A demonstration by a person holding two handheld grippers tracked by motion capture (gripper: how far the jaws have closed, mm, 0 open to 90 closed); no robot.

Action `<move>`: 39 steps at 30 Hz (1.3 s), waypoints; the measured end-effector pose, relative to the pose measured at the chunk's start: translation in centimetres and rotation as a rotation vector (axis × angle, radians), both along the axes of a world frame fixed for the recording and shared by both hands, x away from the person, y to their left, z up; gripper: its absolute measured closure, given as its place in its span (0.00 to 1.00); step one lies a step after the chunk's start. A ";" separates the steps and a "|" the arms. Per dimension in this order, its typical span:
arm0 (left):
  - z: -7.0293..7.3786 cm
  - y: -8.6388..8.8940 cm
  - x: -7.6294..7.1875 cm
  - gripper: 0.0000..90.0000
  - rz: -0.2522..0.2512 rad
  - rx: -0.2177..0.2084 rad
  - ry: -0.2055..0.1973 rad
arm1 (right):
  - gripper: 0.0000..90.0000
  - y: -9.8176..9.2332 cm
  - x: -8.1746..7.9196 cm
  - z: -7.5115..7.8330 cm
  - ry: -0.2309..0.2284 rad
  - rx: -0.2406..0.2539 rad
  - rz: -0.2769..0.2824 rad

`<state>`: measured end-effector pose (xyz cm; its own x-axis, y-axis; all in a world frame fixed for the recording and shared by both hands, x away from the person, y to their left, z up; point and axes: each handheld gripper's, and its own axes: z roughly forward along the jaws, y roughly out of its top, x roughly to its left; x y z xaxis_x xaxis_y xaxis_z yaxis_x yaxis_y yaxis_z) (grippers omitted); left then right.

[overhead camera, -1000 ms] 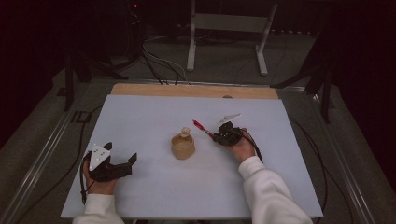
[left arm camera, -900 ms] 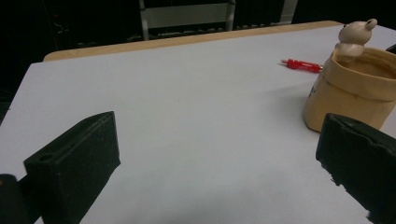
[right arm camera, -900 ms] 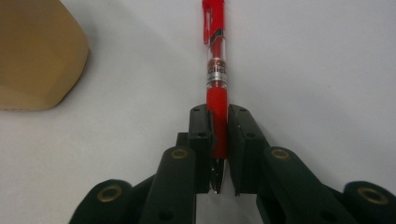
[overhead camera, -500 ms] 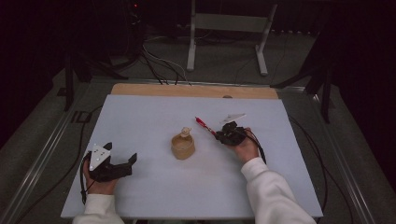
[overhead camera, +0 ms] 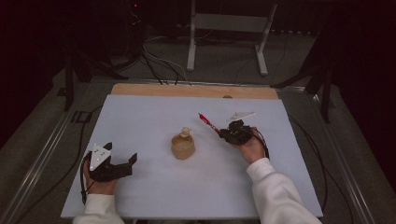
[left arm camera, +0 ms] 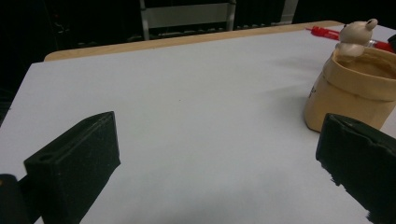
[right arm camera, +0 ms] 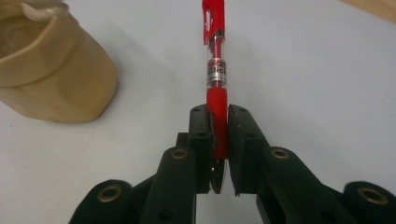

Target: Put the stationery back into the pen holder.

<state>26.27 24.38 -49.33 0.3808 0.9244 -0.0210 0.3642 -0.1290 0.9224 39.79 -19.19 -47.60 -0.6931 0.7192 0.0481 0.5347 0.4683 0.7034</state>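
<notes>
Right claw clamps red pen, tip hidden; left claw wide; tan cup contents unclear.

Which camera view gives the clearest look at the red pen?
The right gripper view: the red pen runs up the middle, clamped between the right tool's jaws, with its clip and label visible. The high view shows it small and slanted; the left gripper view shows bits of it behind the beige pot.

High view looks forward and down over the surface; both gripper views sit low, sharing the tan pot.
</notes>
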 end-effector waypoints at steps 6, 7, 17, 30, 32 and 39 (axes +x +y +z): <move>0.0 0.0 0.0 0.00 0.002 -0.003 -0.002 | 0.90 -0.3 -0.8 1.0 -0.014 0.010 0.004; 0.0 0.0 0.0 0.00 0.002 -0.003 -0.002 | 0.90 -0.4 -0.9 1.2 -0.017 0.010 0.004; 0.0 0.0 -0.1 0.00 0.003 -0.003 -0.002 | 0.90 -0.8 -2.1 2.6 -0.045 0.019 0.022; 0.0 0.0 -0.1 0.00 0.003 0.000 0.002 | 0.90 -0.4 -3.6 4.0 -0.079 0.037 0.062; 0.0 0.0 -0.1 0.00 0.002 0.001 0.002 | 0.90 -0.4 -3.8 4.1 -0.082 0.036 0.064; 0.0 0.0 0.0 0.00 0.002 0.001 0.004 | 0.90 -0.2 -4.4 4.6 -0.089 0.048 0.083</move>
<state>26.23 24.34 -49.33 0.3790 0.9252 -0.0218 0.3677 -0.1289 0.9210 35.36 -19.42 -43.02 -0.7533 0.6574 0.0167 0.4301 0.4733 0.7688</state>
